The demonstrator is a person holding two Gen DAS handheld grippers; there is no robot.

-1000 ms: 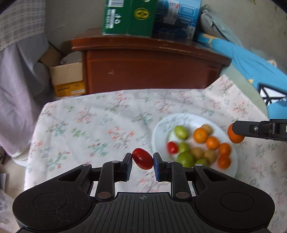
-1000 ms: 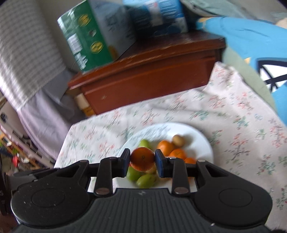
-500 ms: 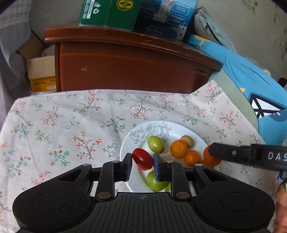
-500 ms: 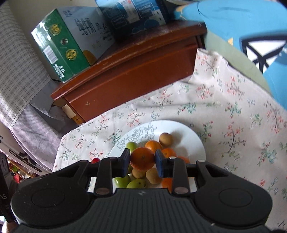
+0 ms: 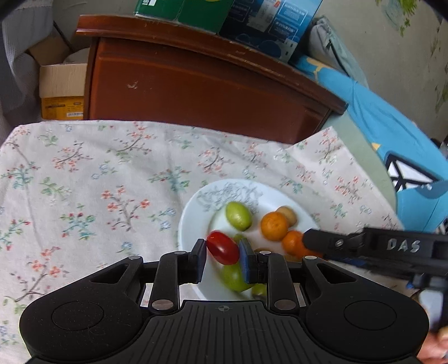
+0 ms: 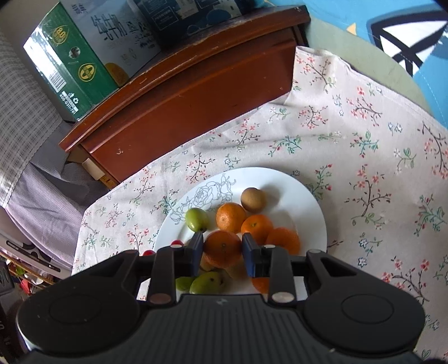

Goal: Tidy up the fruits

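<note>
Over the plate (image 5: 196, 207), left gripper (image 5: 222, 254) clamps a tomato (image 5: 222, 247).

"DAS" in raised letters on the right gripper (image 5: 308, 242) arm, left wrist view. Green carton (image 6: 75, 61) on the wooden cabinet (image 6: 182, 95): large Chinese characters on its white face, round "80" badge, barcode, recycling mark, digits starting "400-0311" on its green side. Blue box (image 5: 268, 25) print unreadable.

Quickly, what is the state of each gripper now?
Left gripper: closed on the small red oval tomato.
Right gripper: closed on the round orange tangerine.
</note>
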